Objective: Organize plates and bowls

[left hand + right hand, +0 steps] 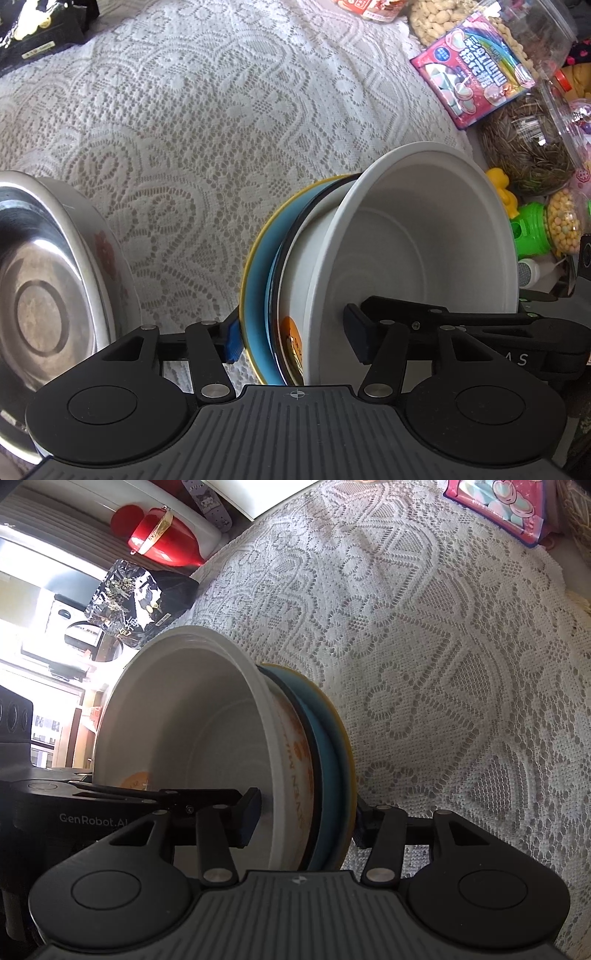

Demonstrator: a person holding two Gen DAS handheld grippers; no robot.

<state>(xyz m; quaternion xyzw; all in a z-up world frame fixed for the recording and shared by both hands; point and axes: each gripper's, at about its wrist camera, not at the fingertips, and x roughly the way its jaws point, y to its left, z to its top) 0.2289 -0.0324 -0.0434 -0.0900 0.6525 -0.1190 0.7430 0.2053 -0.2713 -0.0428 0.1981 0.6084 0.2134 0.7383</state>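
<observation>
A stack of dishes stands upright on the white lace cloth (203, 129). A deep white bowl (424, 240) sits in an orange-printed bowl (291, 339), on a blue plate with a yellow rim (258, 280). My left gripper (293, 336) straddles the stack's near side, its blue outer pad (232, 339) against the yellow rim and its other finger inside the white bowl. My right gripper (307, 823) straddles the white bowl (192, 731) and the blue plate (328, 760) from the opposite side, one finger in the bowl and one at the yellow rim. Both are shut on the stack.
A steel basin (44, 295) with a red flower print stands just left of the stack. Along the right edge are a pink sweets bag (476, 70), jars of seeds (528, 147) and nuts, and a green toy (532, 232). A black bag (136, 602) lies at the far corner.
</observation>
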